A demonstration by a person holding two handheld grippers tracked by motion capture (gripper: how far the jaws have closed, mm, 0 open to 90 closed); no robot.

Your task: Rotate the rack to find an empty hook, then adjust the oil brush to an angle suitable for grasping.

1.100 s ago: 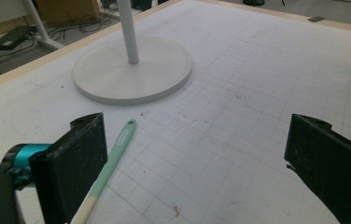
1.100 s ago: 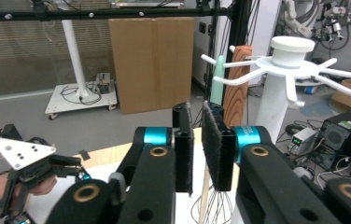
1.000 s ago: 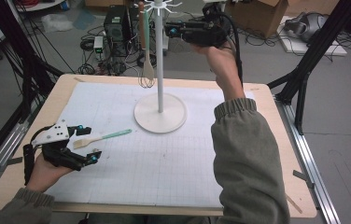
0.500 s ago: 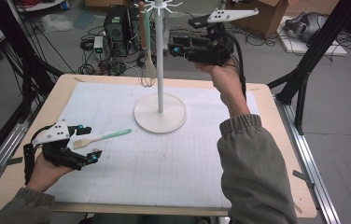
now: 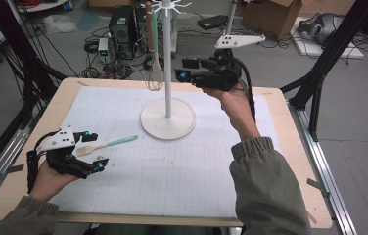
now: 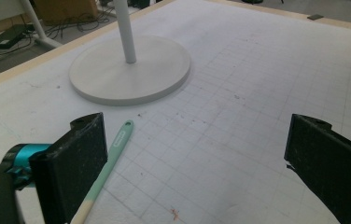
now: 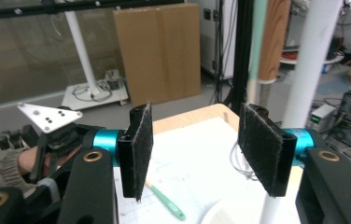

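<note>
Black jaws, high view: the right gripper [image 5: 184, 69] stands partly open, nothing between its jaws, which have just been opening; the white metal stand with round base [image 5: 168, 119] rises just beside its tips.
Hanging beyond: a wooden spoon with mint handle [image 5: 155, 54] and a wire whisk on the stand's hooks.
Left gripper view: the left gripper [image 6: 194, 172] stands wide open, empty; the mint-handled wooden spatula [image 6: 109, 161] lies flat beside one jaw.
Right gripper view: nothing between the pads [image 7: 141, 140]; the white pole is just beyond them.
</note>
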